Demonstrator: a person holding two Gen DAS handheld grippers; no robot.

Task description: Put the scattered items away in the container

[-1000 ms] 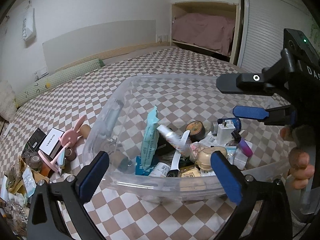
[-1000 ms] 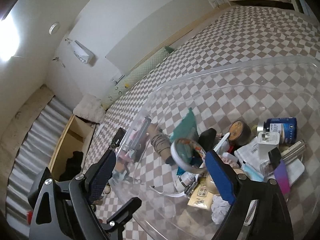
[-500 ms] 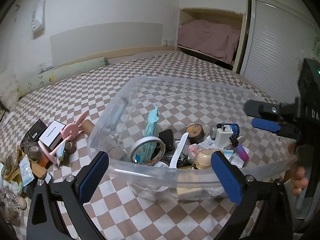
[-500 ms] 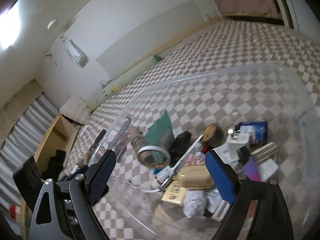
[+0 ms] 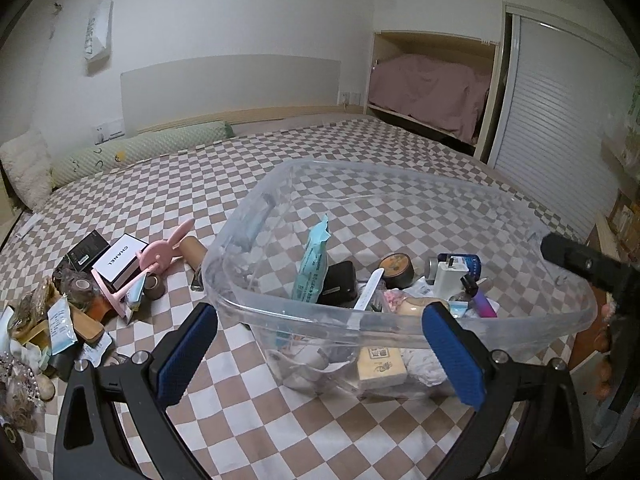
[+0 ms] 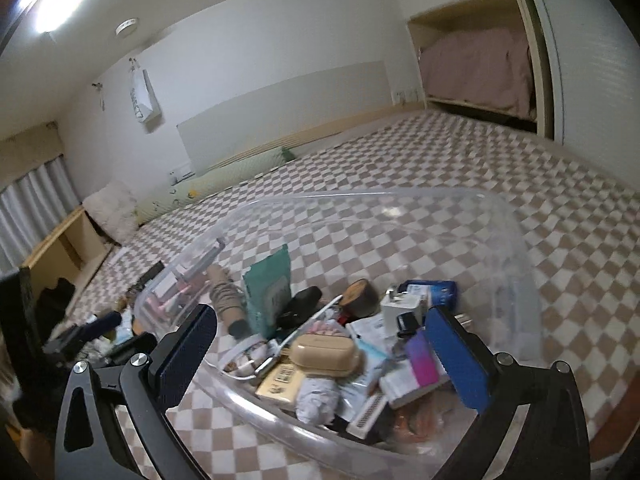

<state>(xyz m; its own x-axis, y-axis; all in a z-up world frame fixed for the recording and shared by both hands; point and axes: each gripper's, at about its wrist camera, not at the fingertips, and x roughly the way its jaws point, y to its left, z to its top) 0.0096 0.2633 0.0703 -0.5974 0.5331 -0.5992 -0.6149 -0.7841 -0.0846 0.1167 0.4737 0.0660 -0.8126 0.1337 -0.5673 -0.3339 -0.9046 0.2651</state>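
The roll of tape (image 6: pixel 244 354) had dropped into the one clear bin (image 5: pixel 404 330); the left gripper (image 5: pixel 320 354) and right gripper (image 6: pixel 322 354) gaped wide, both empty.

A clear plastic bin (image 5: pixel 400 320) sits upright on the checkered bed, part-filled with small toiletries. To its left, a loose pile (image 5: pixel 72 304) of boxes, packets and a pink rabbit mirror (image 5: pixel 156 256) lies scattered.

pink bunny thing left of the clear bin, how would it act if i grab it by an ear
The pink bunny item looks like rigid plastic, so probably light and stiff. It leans on the white box, so it may swing or slip when lifted. The thin ear might flex or slide between the tool's pads.
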